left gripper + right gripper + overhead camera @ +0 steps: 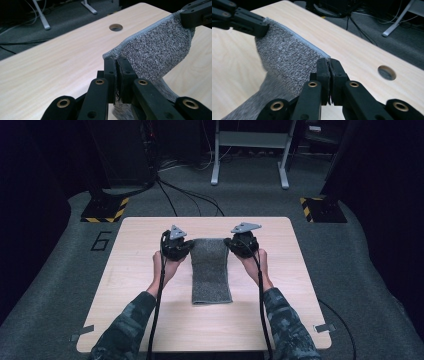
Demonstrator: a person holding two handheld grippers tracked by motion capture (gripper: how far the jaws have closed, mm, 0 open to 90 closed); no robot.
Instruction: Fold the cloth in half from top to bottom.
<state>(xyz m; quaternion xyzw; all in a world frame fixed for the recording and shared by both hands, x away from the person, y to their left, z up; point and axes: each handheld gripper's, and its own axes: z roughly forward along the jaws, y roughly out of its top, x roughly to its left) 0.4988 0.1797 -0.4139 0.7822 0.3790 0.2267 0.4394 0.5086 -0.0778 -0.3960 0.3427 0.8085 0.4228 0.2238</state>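
Note:
A grey knitted towel (210, 270) lies lengthwise on the middle of the wooden table (135, 285), its far end lifted. My left gripper (189, 245) is shut on the far left corner of the towel (155, 50); the jaws (116, 61) meet on the hemmed edge. My right gripper (229, 243) is shut on the far right corner of the towel (287, 57), its jaws (329, 62) pinching the hem. Between the two grippers the far edge hangs taut above the table. Each gripper view also shows the other gripper at the opposite corner.
The table has a round cable hole (116, 27) near its far edge, also seen as the hole (386, 72) in the right gripper view. Beyond the table lie a grey carpet, black cables, a white desk frame (250, 150) and hazard-striped stand bases (105, 210).

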